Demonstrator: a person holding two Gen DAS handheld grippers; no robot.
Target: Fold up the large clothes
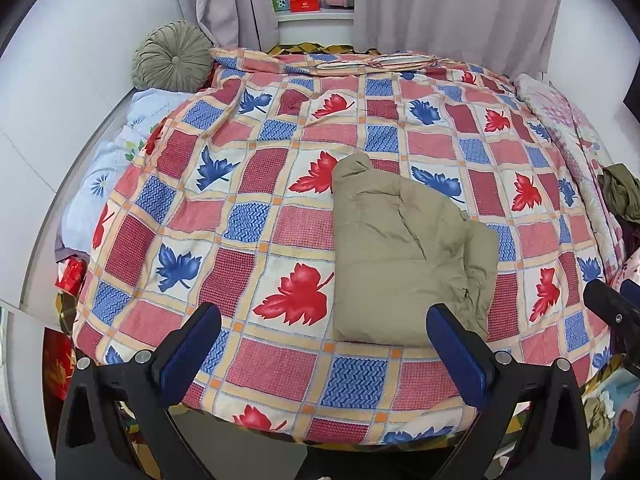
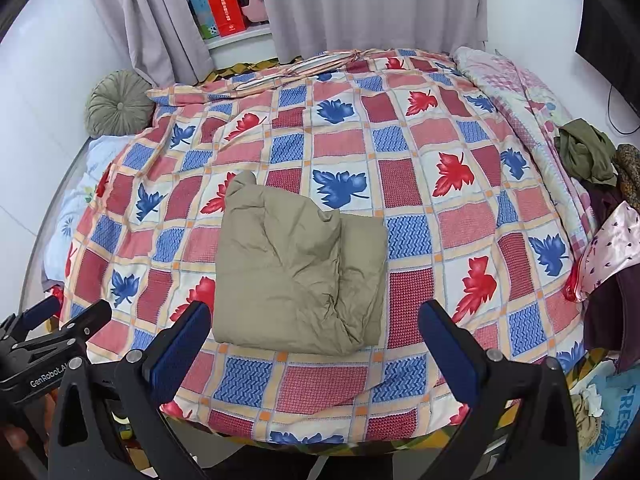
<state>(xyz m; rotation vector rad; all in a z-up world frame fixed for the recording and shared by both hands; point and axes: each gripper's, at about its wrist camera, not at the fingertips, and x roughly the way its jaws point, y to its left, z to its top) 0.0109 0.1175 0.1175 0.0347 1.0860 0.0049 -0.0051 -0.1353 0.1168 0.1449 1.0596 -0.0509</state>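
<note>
Bedroom with grey curtains (image 2: 372, 4) and a bed under a leaf-patterned quilt (image 2: 440, 216) fills both views. On that quilt, toward its near edge, lies the jacket (image 2: 296, 268), a khaki padded bundle already folded into a rough block, with 1 narrow end poking out at 12 o'clock and a thicker rolled edge along its 3 o'clock side. Its long axis runs from 6 to 12 o'clock, away from the fingers.

From the right gripper (image 2: 314, 344) the jacket sits dead ahead at 12 o'clock, its near edge lying between the 2 fingers; from the left gripper (image 1: 324, 344) it lies at about 1 o'clock, with the right finger overlapping its near corner. The right gripper therefore looks the better lined up. Both grippers are spread wide and hold nothing; whether they touch the cloth cannot be told.

Farther out, a round cushion (image 2: 116, 104) rests at 10 o'clock, and loose clothes (image 2: 588, 156) pile at 2 o'clock, probably next to fold.
</note>
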